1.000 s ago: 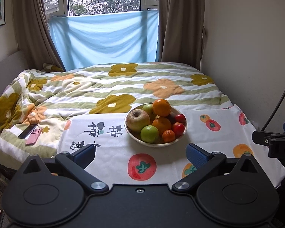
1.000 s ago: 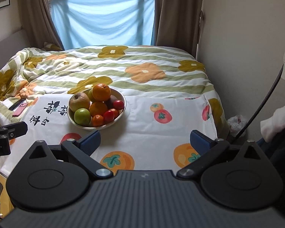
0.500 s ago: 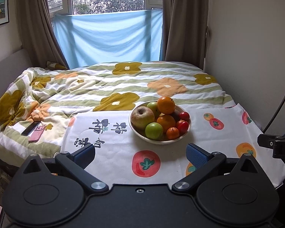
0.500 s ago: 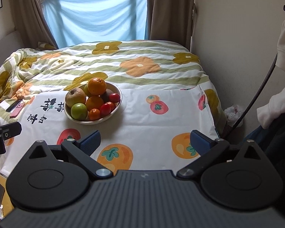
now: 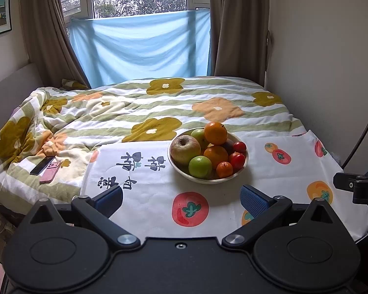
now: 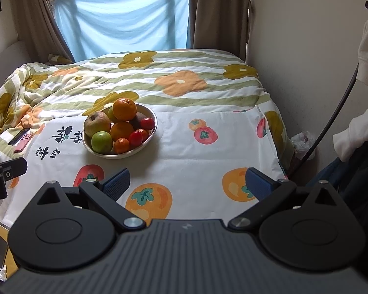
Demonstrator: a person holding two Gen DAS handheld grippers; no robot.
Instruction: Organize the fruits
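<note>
As both hover apart, left gripper (image 5: 181,197), right gripper (image 6: 187,183), gaping, empty

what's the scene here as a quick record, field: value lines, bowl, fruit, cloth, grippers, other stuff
bowl: metal bowl on the printed cloth, upright
fruit: all piled in the bowl; orange on top, brownish apple and green apple at the left and front
left gripper: open, empty, short of the bowl
right gripper: open, empty, bowl ahead to its left
other: two phones on the floral quilt
</note>
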